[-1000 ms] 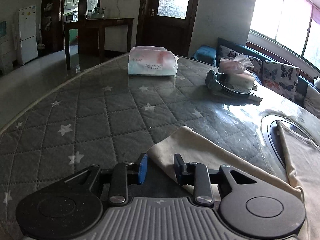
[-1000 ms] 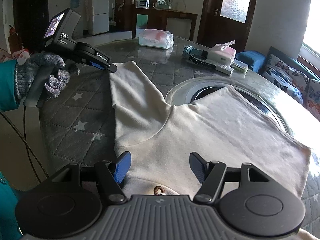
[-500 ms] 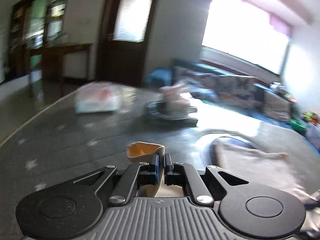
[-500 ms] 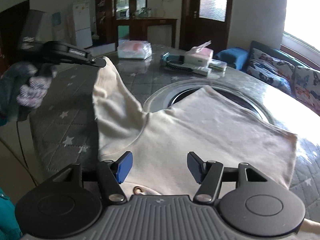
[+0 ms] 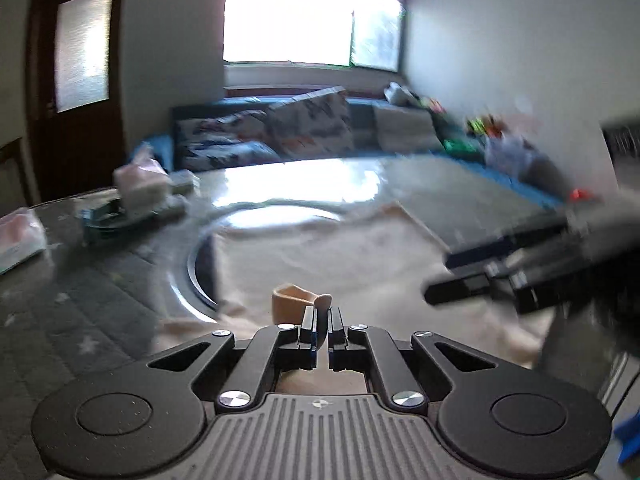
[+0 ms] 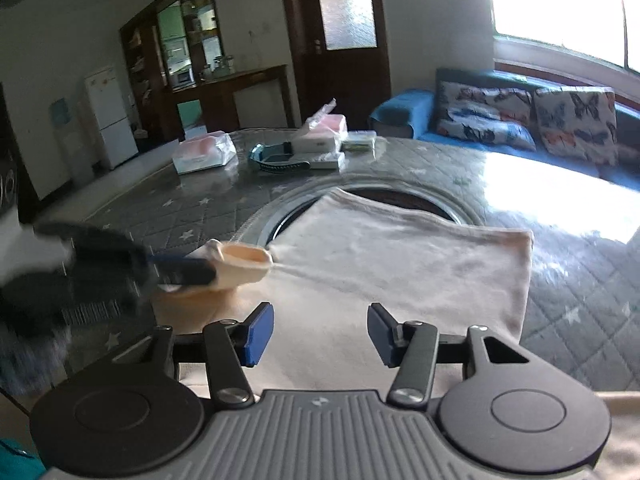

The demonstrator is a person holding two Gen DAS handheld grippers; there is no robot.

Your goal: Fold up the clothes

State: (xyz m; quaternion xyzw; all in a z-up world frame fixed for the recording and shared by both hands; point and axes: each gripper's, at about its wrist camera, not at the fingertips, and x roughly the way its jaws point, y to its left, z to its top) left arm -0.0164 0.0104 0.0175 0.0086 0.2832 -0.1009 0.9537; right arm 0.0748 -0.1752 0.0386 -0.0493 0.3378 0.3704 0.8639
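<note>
A cream shirt [image 6: 400, 256] lies spread on the grey star-quilted table [image 6: 176, 208], partly over the round glass ring in the middle. My left gripper [image 5: 322, 316] is shut on the shirt's sleeve cuff [image 5: 288, 300], which curls up just past the pads. In the right wrist view the left gripper [image 6: 188, 268] is blurred and holds the cuff [image 6: 244, 264] lifted above the shirt's left side. My right gripper [image 6: 320, 330] hangs open over the shirt's near edge, with nothing between its fingers. It also shows blurred at the right of the left wrist view as the right gripper [image 5: 472, 280].
At the far side of the table are a tissue pack [image 6: 204, 152], a tissue box [image 6: 324, 132] and a dark tray-like object [image 6: 276, 158]. The round glass ring [image 6: 400, 196] sits mid-table. A blue sofa [image 6: 520, 120] with cushions stands beyond, under the windows.
My left gripper shut on the sleeve cuff, lifted it and swung it right, over the shirt's body. The right gripper stayed open near the shirt's near edge.
</note>
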